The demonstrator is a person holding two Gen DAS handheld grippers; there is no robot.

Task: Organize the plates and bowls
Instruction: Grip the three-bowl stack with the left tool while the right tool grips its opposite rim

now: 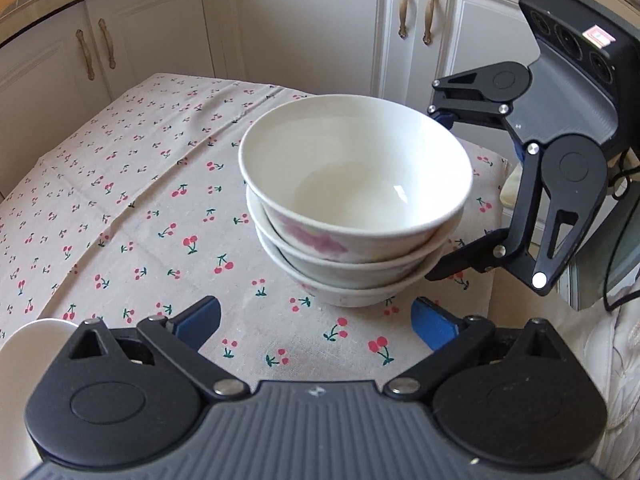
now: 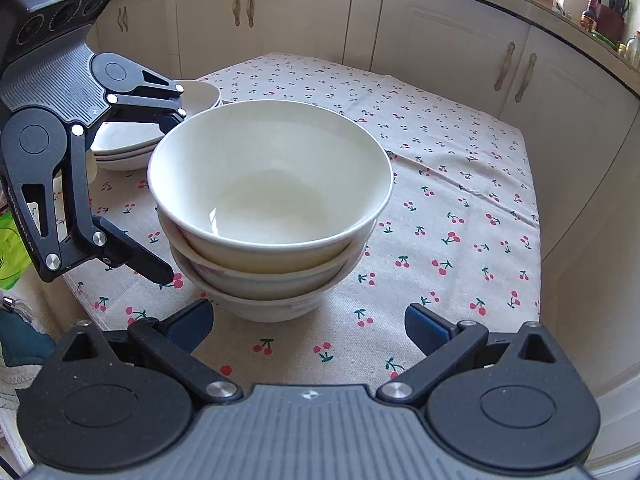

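Note:
A stack of three white bowls (image 1: 356,200) with pink flower print stands on the cherry-print tablecloth (image 1: 120,184); it also shows in the right wrist view (image 2: 268,200). My left gripper (image 1: 316,320) is open and empty just in front of the stack. My right gripper (image 2: 308,322) is open and empty, also just short of the stack. Each gripper shows in the other's view, the right gripper (image 1: 436,196) at the stack's right, the left gripper (image 2: 172,196) at its left. A stack of white plates (image 2: 132,140) lies behind the left gripper.
A white rim (image 1: 28,344) shows at the lower left of the left wrist view. White cabinet doors (image 1: 312,28) with brass handles stand behind the table. The table's edge (image 2: 536,240) drops off at the right. A green package (image 2: 12,248) lies off the table's left.

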